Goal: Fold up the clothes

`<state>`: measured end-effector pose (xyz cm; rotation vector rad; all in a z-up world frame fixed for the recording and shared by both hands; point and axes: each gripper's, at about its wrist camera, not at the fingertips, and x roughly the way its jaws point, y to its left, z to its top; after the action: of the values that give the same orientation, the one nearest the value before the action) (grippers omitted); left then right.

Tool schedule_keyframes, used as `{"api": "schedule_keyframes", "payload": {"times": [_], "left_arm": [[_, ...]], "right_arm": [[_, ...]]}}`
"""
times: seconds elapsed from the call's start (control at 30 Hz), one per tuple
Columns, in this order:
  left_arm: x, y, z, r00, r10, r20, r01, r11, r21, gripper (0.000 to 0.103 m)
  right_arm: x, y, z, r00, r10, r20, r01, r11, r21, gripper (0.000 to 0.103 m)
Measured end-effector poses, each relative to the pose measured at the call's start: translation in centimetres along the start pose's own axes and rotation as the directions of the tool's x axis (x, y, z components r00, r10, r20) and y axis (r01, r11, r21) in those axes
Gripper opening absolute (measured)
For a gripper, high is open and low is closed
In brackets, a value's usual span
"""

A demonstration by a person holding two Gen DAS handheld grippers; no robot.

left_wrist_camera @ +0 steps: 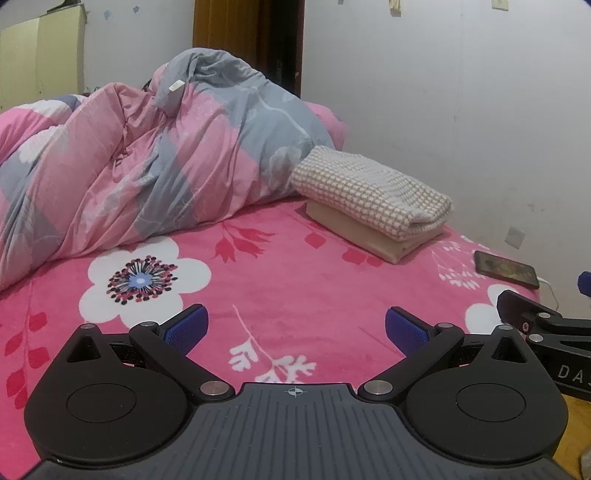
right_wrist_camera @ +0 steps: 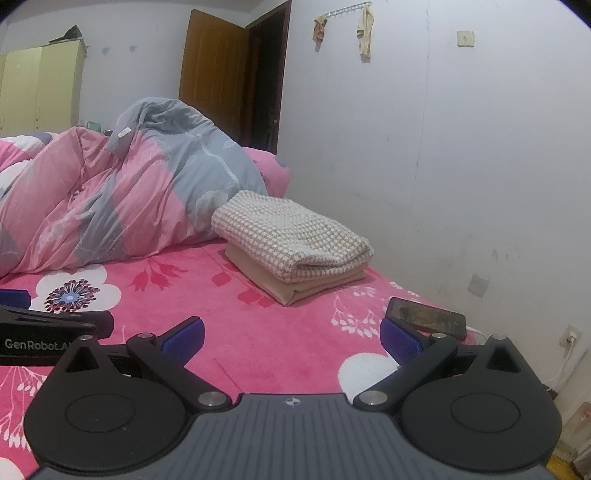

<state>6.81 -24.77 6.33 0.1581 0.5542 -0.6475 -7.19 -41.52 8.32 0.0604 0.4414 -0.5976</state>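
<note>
- The left gripper (left_wrist_camera: 297,328) hovers over the pink floral bedsheet (left_wrist_camera: 295,273), its blue-padded fingers (left_wrist_camera: 186,326) spread wide with nothing between them.
- The right gripper (right_wrist_camera: 291,338) hangs over the same bedsheet (right_wrist_camera: 236,306), fingers likewise released and empty; in the left wrist view its black body juts in at 3 o'clock.
- The task's clothes are already in a neat stack at about 1 o'clock from both grippers: a folded checked waffle-knit garment (left_wrist_camera: 373,192) (right_wrist_camera: 291,234) lies on top of a folded beige garment (left_wrist_camera: 369,238) (right_wrist_camera: 295,282).
- The stack rests on the sheet well apart from both grippers, with only bare sheet between.
- A crumpled pink-and-grey quilt (left_wrist_camera: 147,166) (right_wrist_camera: 122,192) is heaped from 9 to 12 o'clock, its edge touching or just beside the far end of the stack.
- A dark smartphone (left_wrist_camera: 506,269) (right_wrist_camera: 424,314) lies flat at 2 o'clock near the bed's right edge; in the right wrist view it sits just behind that gripper's right fingertip.
- A white cable (left_wrist_camera: 550,288) runs off from the phone toward the wall.
- A brown door (right_wrist_camera: 214,70) stands open at 12 o'clock, and a pale yellow wardrobe (right_wrist_camera: 40,85) sits at 10 o'clock.
- A white wall (right_wrist_camera: 461,147) borders the bed on the right, with cloths hanging from a hook rail (right_wrist_camera: 343,11) high up.
</note>
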Motion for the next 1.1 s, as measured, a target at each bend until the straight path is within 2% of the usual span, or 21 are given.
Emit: {"api": "schedule_keyframes", "payload": {"times": [1.1], "left_arm": [[0.37, -0.62, -0.74, 1.0, -0.018, -0.022, 0.018, 1.0, 0.013, 0.103]], "right_arm": [[-0.21, -0.08, -0.48, 0.999, -0.023, -0.029, 0.023, 1.0, 0.021, 0.103]]}}
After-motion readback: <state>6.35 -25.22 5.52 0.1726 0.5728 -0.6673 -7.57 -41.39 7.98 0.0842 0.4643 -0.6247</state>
